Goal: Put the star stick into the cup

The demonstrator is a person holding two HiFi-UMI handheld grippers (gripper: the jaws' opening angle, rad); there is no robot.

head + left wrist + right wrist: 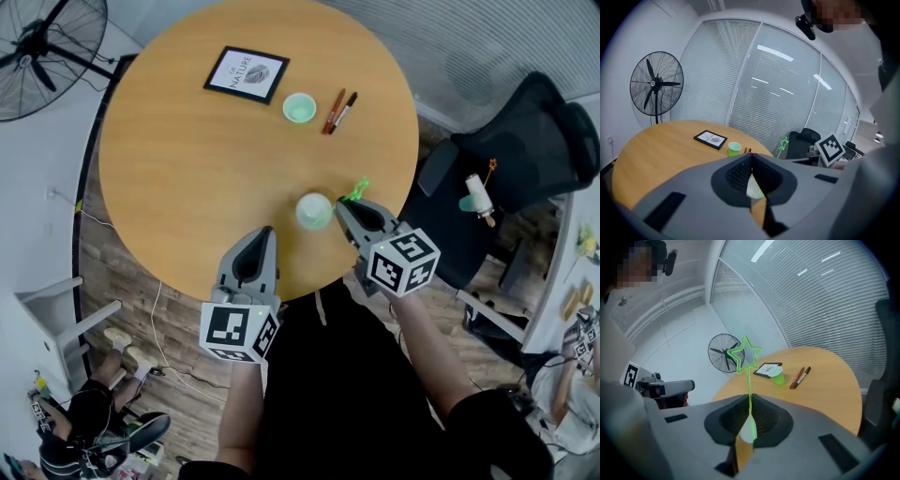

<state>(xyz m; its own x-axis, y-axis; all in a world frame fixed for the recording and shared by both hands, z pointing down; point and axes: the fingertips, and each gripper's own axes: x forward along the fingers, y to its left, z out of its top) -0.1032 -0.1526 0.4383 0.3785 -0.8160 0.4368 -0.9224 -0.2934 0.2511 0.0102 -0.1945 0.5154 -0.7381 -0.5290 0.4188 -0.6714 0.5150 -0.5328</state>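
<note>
Left to right. My left gripper (266,232) hangs over the near edge of the table (178,178), its jaws pressed together on nothing; in the left gripper view (751,157) only the pale cup (755,188) shows through the slit below them. The first hazard, as I judge it, starts here. Nothing steadies the pale cup (314,211), which looks light and stands close to the table's edge, so a sideways knock from the stick or from my right gripper could tip it or push it off.

Farther back on the table a green cup (299,108) stands well apart. I take the near pale one as the target, and heading for the wrong cup would be a second error.

To the right, my right gripper (343,207) sits just beside the pale cup, clamped on the star stick (357,190). The stick is thin and held at one narrow line, so it may swivel in the grip and miss the rim.

In the right gripper view the star stick (746,353) rises star-up from the closed jaws of my right gripper (749,400) and runs down across the pale cup (745,431). I cannot tell whether its lower end is over the mouth. The stick is not yet in the cup
</note>
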